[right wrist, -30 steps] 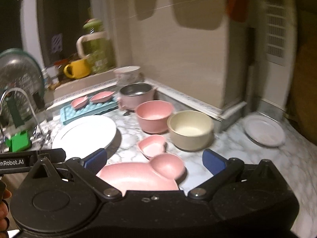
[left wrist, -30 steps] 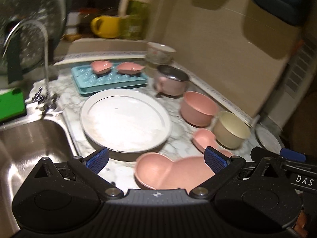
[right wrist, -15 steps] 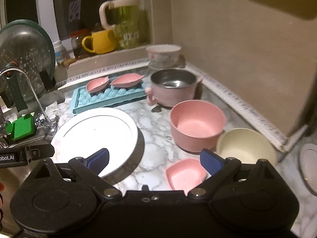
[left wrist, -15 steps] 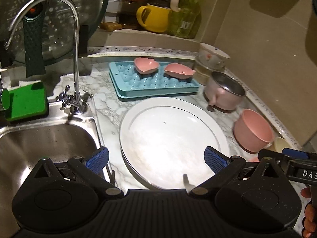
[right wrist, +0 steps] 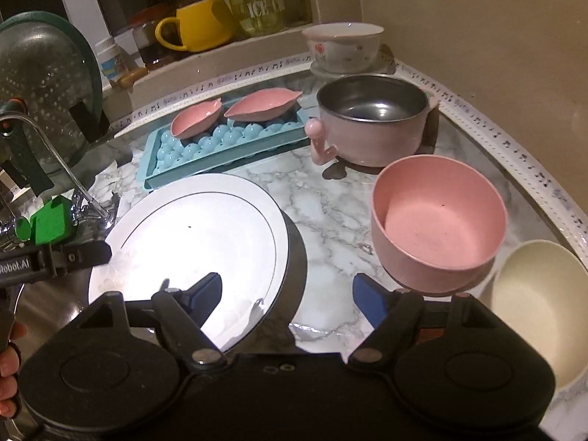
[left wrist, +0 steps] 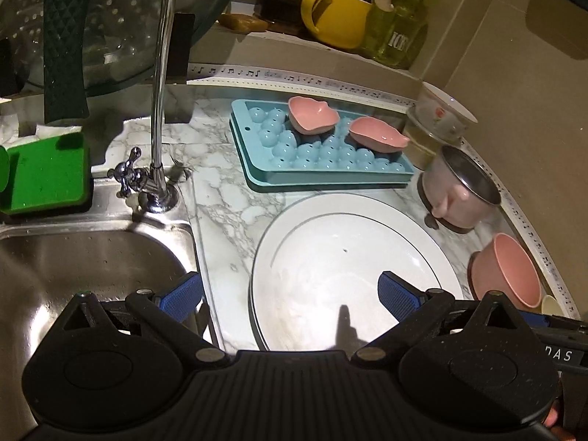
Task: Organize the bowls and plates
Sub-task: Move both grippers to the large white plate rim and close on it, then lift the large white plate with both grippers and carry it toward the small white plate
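Marble-patterned countertop [right wrist: 330,202] carries everything, with a steel sink [left wrist: 73,257] set into it on the left beside a curved tap [left wrist: 160,73] and a green sponge [left wrist: 44,172]. Largest of the dishes is the white plate [left wrist: 330,257], lying flat on the counter just right of the sink edge. Behind it sits a blue ice tray [left wrist: 319,161] holding two small pink leaf-shaped dishes [left wrist: 312,115], both tilted on the tray's bumps. To the right of the tray stands a pink pot with a steel inside [right wrist: 371,121], and behind that a floral bowl [right wrist: 343,49] on a saucer near the wall. A pink bowl [right wrist: 437,224] stands upright in front of the pot, just beside a cream bowl [right wrist: 540,301] at the right edge of the right wrist view. A yellow mug [right wrist: 198,25] and a green glass jug [left wrist: 400,18] stand on the ledge at the back.

Left gripper [left wrist: 290,294] has its jaws spread wide over the plate's left rim, one finger above the sink edge and the other above the plate, pressing on nothing. Right gripper [right wrist: 286,294] straddles the plate's right rim; its jaws have just been closing, yet they stand apart with the pads clear of the plate
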The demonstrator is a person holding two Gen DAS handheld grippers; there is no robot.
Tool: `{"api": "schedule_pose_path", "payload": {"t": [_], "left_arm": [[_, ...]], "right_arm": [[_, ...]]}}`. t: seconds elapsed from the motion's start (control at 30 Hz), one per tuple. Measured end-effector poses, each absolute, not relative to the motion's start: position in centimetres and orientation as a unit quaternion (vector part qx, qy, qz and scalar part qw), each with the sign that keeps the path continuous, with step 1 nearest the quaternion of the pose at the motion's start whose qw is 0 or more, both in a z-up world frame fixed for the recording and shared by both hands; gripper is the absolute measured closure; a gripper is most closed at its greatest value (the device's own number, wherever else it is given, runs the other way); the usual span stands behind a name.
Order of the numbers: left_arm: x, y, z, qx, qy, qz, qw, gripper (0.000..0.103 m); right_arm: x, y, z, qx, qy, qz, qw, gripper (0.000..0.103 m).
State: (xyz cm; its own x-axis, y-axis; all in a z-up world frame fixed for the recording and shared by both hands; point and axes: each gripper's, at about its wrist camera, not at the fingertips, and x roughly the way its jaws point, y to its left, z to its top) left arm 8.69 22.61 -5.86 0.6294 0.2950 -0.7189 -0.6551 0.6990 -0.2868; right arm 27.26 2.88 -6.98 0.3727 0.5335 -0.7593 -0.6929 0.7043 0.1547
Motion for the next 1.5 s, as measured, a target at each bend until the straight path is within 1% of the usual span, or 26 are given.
{"api": "schedule_pose_path", "payload": {"t": [0.03,0.07,0.13,0.2,0.23,0.27,0.3,0.4,0.5,0.57,0.6,0.63,0.73,0.77,0.8,0.83,0.9,0.93,1.0,1.13,1.23,1.33,1.5], "left_arm": [[8.8,22.8,-5.8,-0.270,0.330,0.275,0.862,0.006],[8.9,22.9,-5.9,-0.268,0.331,0.273,0.862,0.007],[9.1,23.2,-6.0,-0.267,0.334,0.275,0.861,0.008],[9.3,23.7,-6.3,-0.269,0.337,0.279,0.858,0.010],[9.3,23.9,-6.5,-0.272,0.338,0.277,0.857,0.017],[9.4,24.1,-6.6,-0.274,0.340,0.275,0.856,0.020],[9.5,24.2,-6.6,-0.274,0.343,0.273,0.856,0.022],[9.7,24.4,-6.8,-0.275,0.344,0.276,0.854,0.022],[9.8,24.8,-7.0,-0.281,0.343,0.276,0.852,0.022],[9.9,25.0,-7.1,-0.286,0.344,0.269,0.853,0.025],[10.0,25.2,-7.2,-0.288,0.346,0.266,0.852,0.027],[10.1,25.3,-7.3,-0.290,0.349,0.267,0.850,0.032],[10.1,25.8,-7.7,-0.306,0.354,0.259,0.845,0.051],[10.1,25.9,-7.8,-0.311,0.353,0.258,0.844,0.054],[10.0,25.9,-7.9,-0.313,0.354,0.255,0.844,0.059],[10.0,25.9,-8.0,-0.317,0.354,0.251,0.843,0.063],[10.0,26.1,-8.1,-0.323,0.357,0.251,0.840,0.066],[10.0,26.2,-8.2,-0.325,0.357,0.250,0.839,0.069],[9.8,26.4,-8.3,-0.332,0.356,0.248,0.838,0.070],[9.7,26.6,-8.6,-0.342,0.356,0.241,0.835,0.080],[9.6,26.8,-8.8,-0.349,0.357,0.241,0.833,0.083],[9.4,26.9,-8.8,-0.351,0.357,0.239,0.832,0.086],[9.3,27.2,-9.0,-0.358,0.358,0.226,0.832,0.087]], "right_arm": [[27.6,3.0,-7.2,-0.093,0.422,0.374,0.820,0.026],[27.8,3.1,-7.4,-0.088,0.429,0.379,0.815,0.026],[28.4,3.1,-7.9,-0.077,0.441,0.381,0.809,0.031],[28.7,3.2,-8.2,-0.078,0.445,0.379,0.808,0.031],[28.8,3.3,-8.3,-0.078,0.447,0.376,0.808,0.031],[29.0,3.3,-8.4,-0.076,0.449,0.373,0.808,0.033],[29.3,3.3,-8.6,-0.073,0.454,0.372,0.807,0.037],[29.7,3.5,-9.0,-0.063,0.464,0.370,0.802,0.041],[29.9,3.7,-9.1,-0.055,0.469,0.376,0.797,0.048],[29.9,3.8,-9.1,-0.052,0.468,0.377,0.798,0.051],[30.0,3.8,-9.2,-0.051,0.469,0.377,0.797,0.056],[30.1,3.8,-9.2,-0.048,0.471,0.378,0.796,0.061],[30.4,3.8,-9.5,-0.041,0.479,0.375,0.793,0.070],[30.5,3.8,-9.6,-0.038,0.482,0.374,0.792,0.072],[30.6,3.8,-9.6,-0.035,0.484,0.376,0.790,0.076],[30.6,3.8,-9.6,-0.032,0.486,0.376,0.788,0.077],[30.6,3.9,-9.6,-0.029,0.488,0.375,0.787,0.079],[30.7,3.9,-9.7,-0.027,0.490,0.375,0.786,0.081],[30.7,3.9,-9.7,-0.024,0.493,0.375,0.785,0.084],[30.8,3.8,-9.8,-0.017,0.497,0.375,0.782,0.090],[30.6,3.9,-9.8,-0.012,0.501,0.377,0.779,0.096],[30.6,3.9,-9.7,-0.010,0.502,0.377,0.779,0.096],[30.8,3.8,-9.8,-0.003,0.510,0.381,0.771,0.096]]}}
